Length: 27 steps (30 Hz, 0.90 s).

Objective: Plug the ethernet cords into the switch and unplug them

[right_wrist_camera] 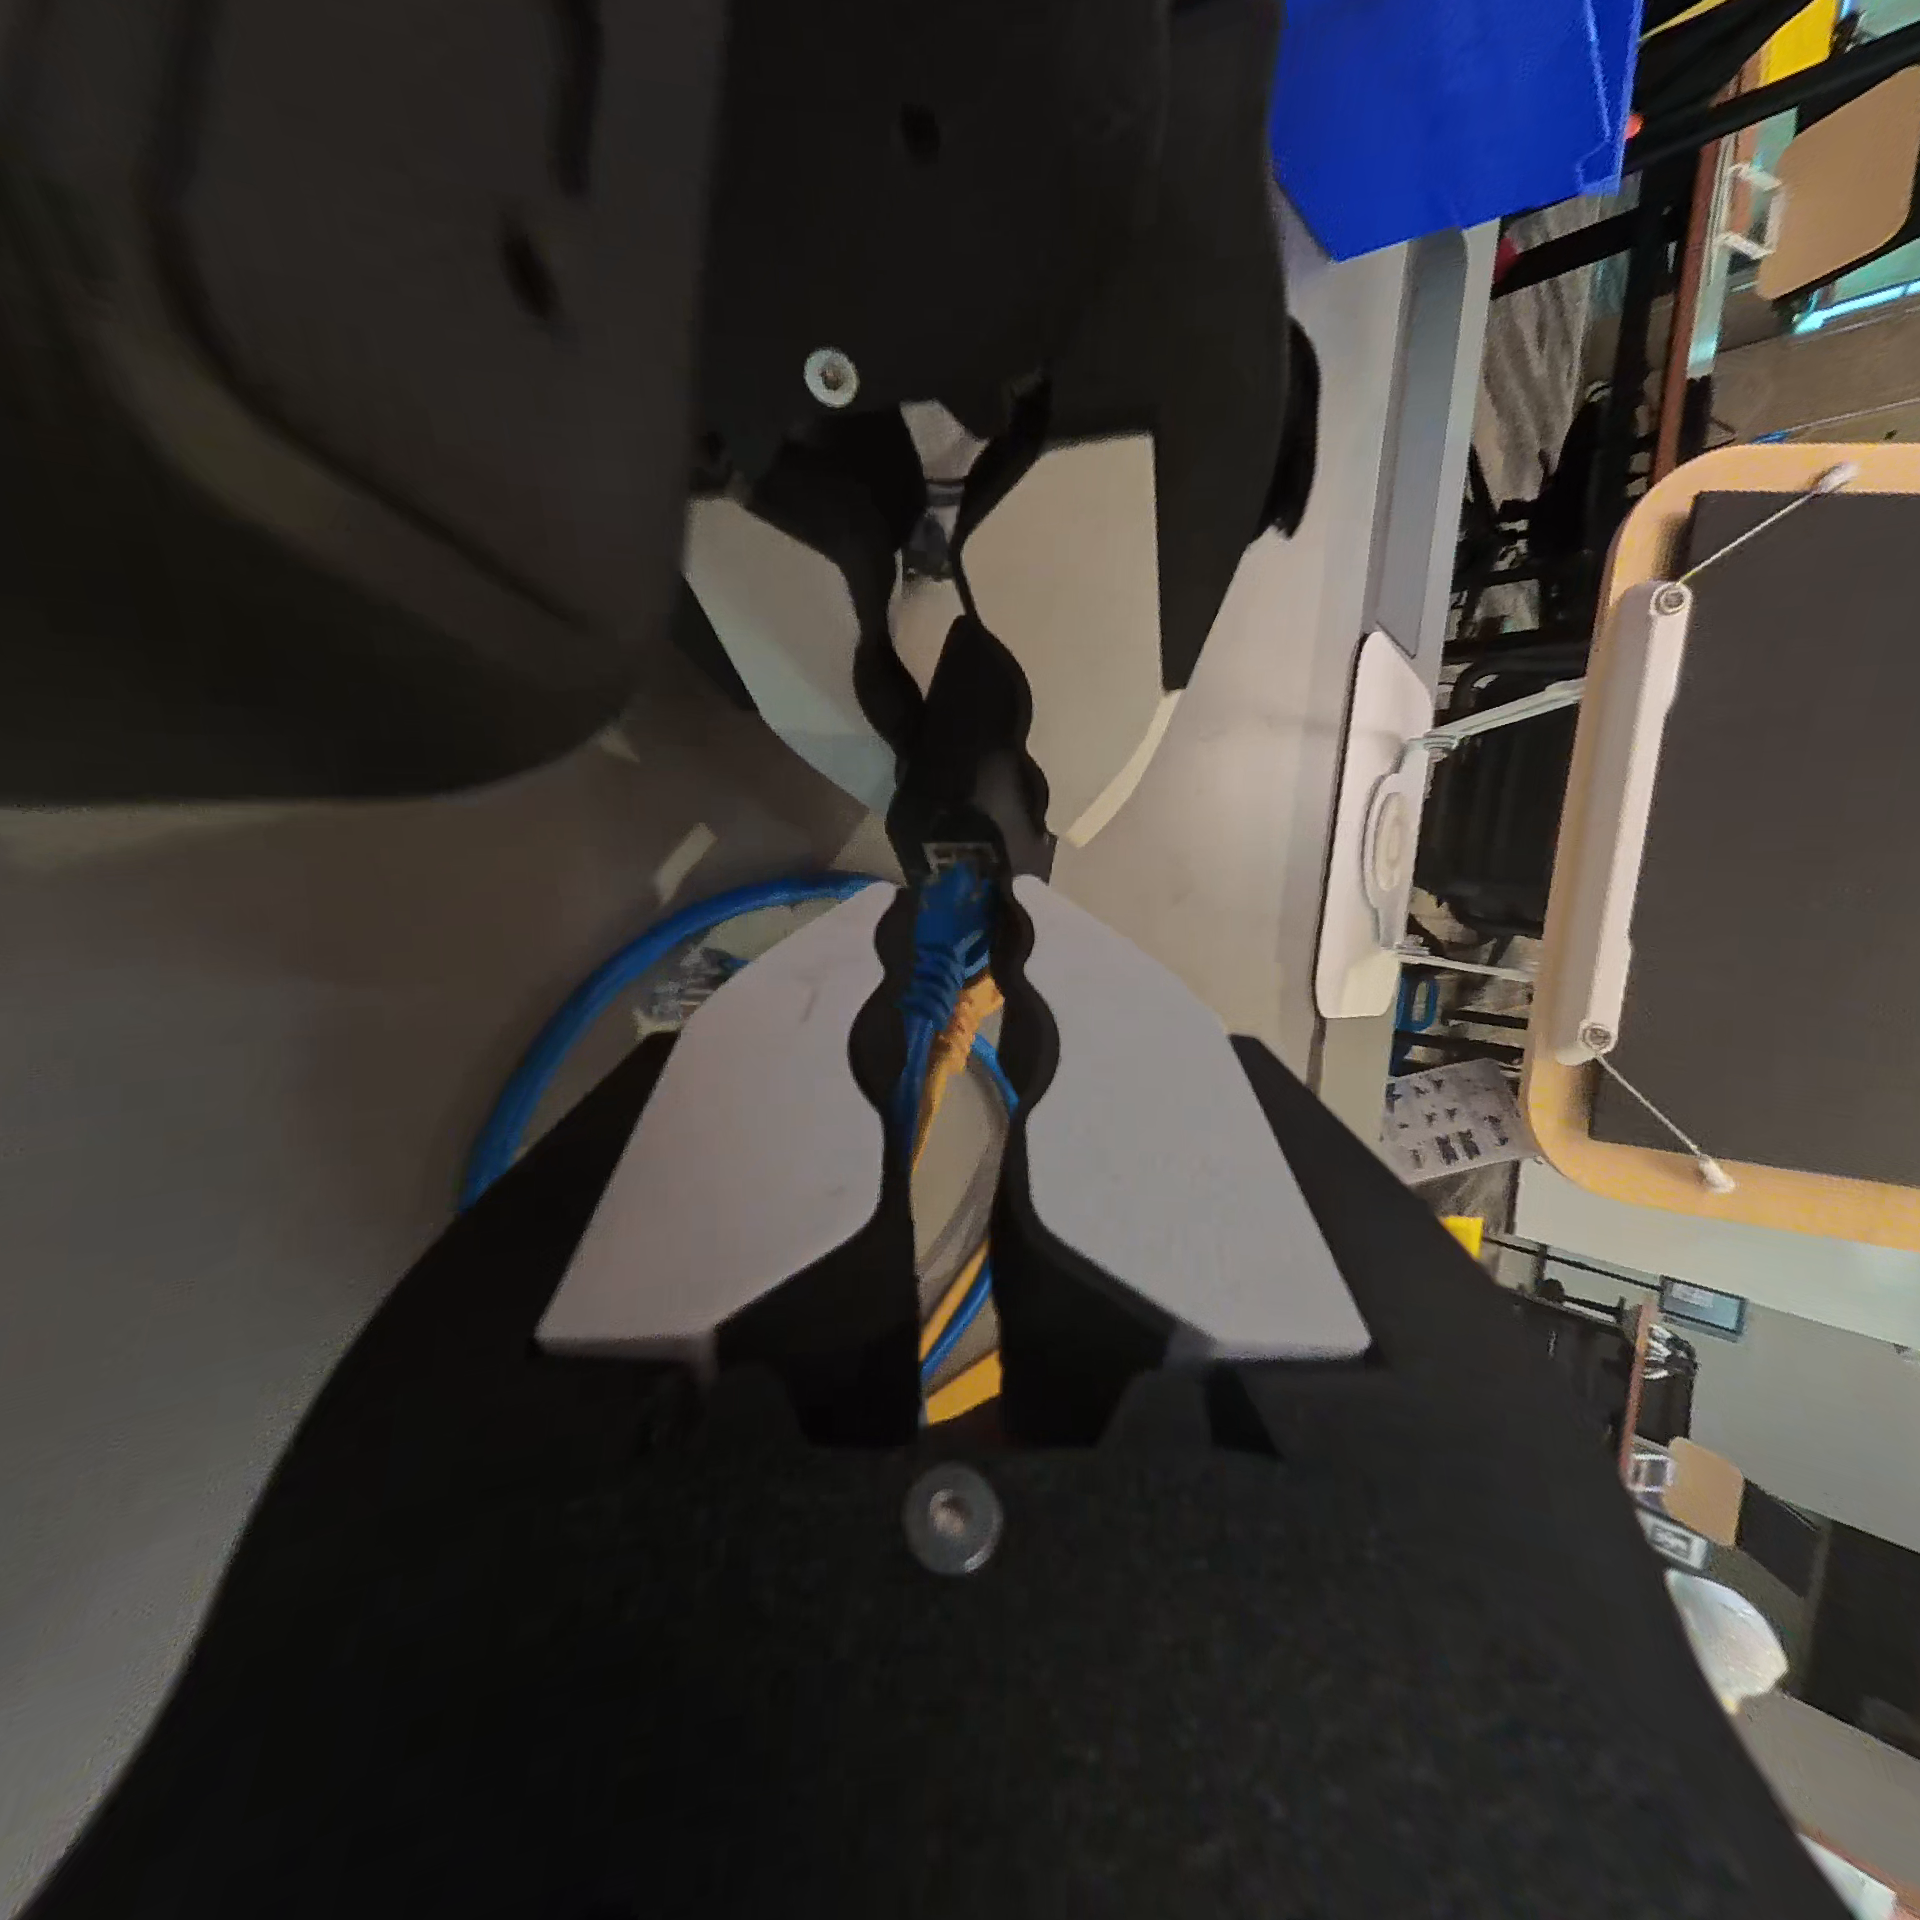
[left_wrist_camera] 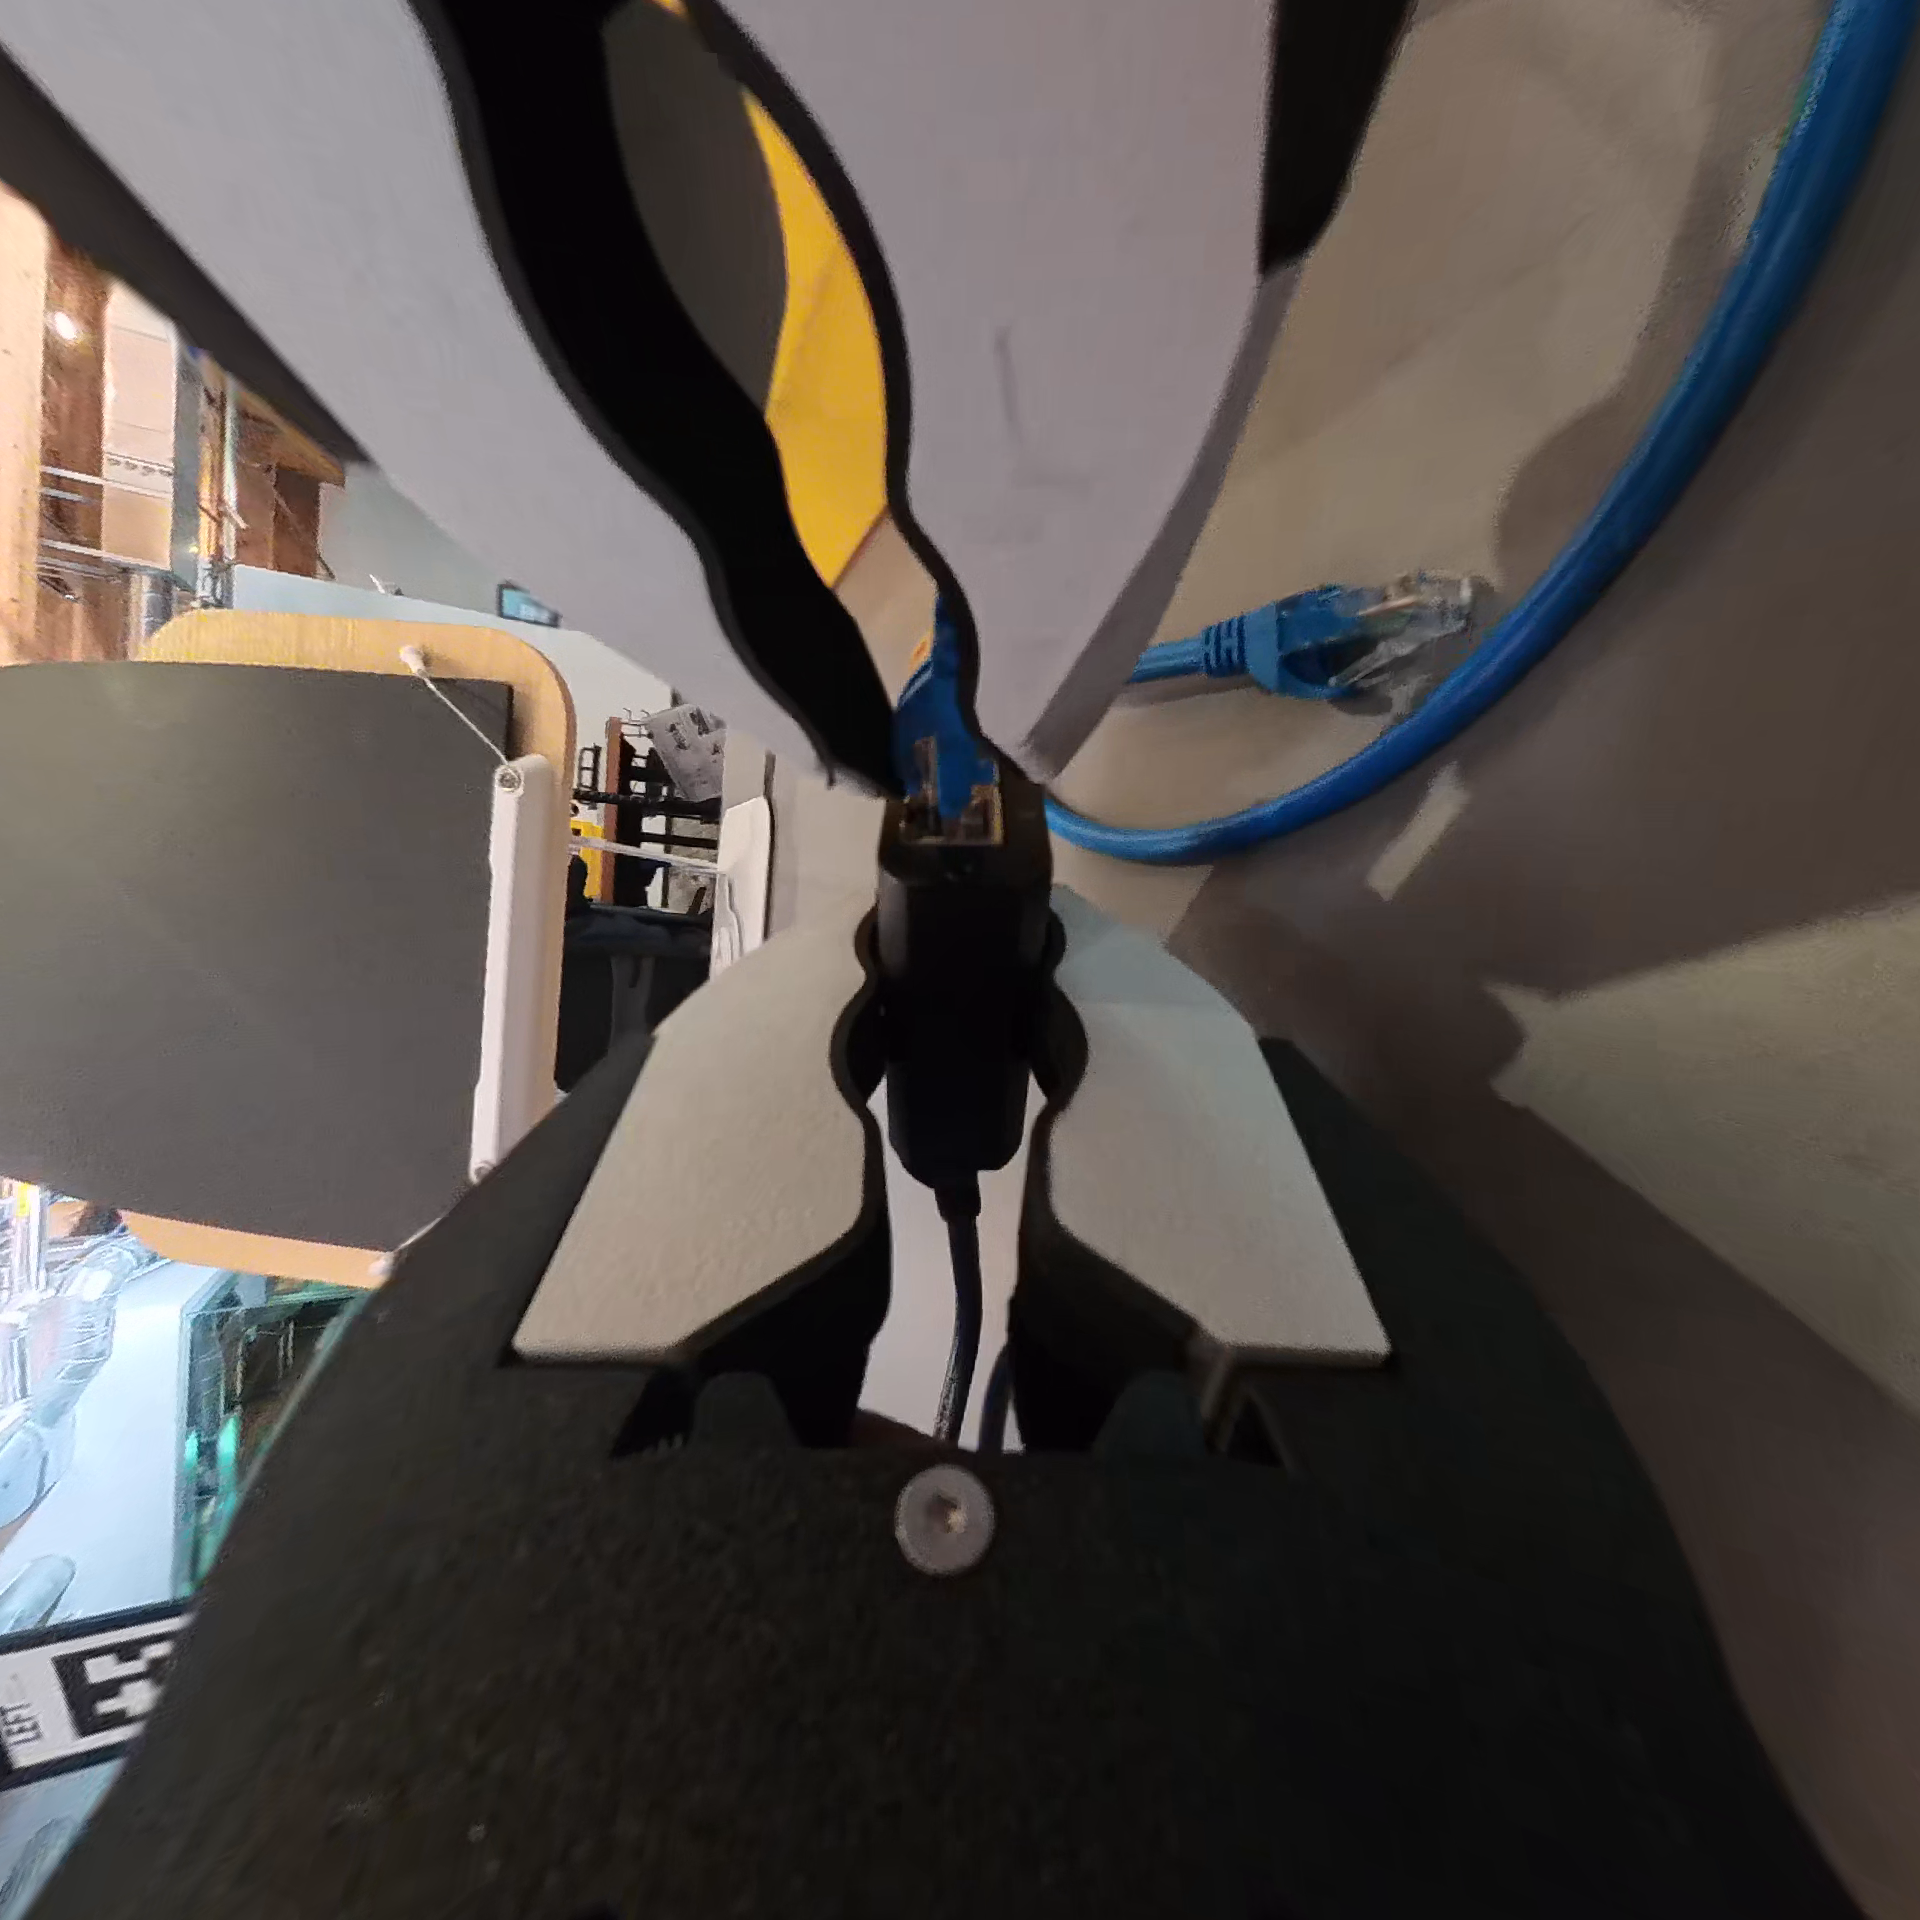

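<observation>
The left gripper jaws are clamped on the black switch. The right gripper jaws are closed on a blue ethernet cord, its plug seated at the switch port, both held above the counter. A second blue plug lies loose on the counter.

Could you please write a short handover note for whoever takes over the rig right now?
Left gripper: jaws shut on the black switch, held off the table.
Right gripper: jaws shut on the blue cord plug, its tip at the switch's port; full seating cannot be told.
The cord's other plug lies loose on the table inside the blue loop. An orange cord runs behind the right jaws.
Done: plug lined up at the port. Left: confirm seating, then unplug.
</observation>
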Tool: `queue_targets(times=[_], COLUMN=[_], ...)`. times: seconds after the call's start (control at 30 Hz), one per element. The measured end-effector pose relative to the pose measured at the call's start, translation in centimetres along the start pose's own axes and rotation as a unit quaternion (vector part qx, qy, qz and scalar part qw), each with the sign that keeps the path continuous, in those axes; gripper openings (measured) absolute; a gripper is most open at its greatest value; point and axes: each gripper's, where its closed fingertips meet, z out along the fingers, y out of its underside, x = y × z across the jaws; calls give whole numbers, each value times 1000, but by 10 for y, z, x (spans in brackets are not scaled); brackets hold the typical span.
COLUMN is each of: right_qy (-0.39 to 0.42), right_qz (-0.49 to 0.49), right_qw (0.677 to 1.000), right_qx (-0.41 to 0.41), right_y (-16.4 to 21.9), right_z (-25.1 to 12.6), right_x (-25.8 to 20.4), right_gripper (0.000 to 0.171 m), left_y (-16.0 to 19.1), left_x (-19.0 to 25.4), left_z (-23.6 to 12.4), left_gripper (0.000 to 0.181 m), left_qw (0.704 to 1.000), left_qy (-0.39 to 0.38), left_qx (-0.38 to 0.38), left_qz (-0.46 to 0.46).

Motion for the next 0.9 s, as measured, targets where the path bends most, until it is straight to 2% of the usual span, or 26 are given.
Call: queue_targets(times=[0.27, 0.33, 0.5, 0.53, 0.63, 0.7, 0.9], right_qy=[-3, 19, -9, -17, -62, -59, -60], right_qz=[19, 26, 134, 169, 282, 336, 382], right_qw=[1000, 999, 991, 985, 957, 939, 922], right_qx=[-3, 6, 23, 25, 27, 39, 30], right_y=[2, 1, -5, -5, -2, -1, 5], right_z=[-1, -1, -10, -14, -23, -25, -20], right_x=[-1, 3, 2, 3, -3, -1, -5], right_gripper=[13, 13, 15, 20, 17, 16, 12], left_y=[-1, 0, -5, -5, -2, -3, -6], left_x=[-1, -5, -6, -8, -13, -17, -17], left_z=[-1, 0, -3, -3, -3, -5, -7], left_gripper=[24, 24, 24, 24, 24, 24, 24], left_qw=[1000, 1000, 999, 999, 998, 996, 994], left_qy=[-10, -23, -38, -45, -59, -72, -90], left_qx=[-5, -10, 0, -1, -3, -1, -6], left_qz=[11, 8, 28, 30, 33, 44, 63])
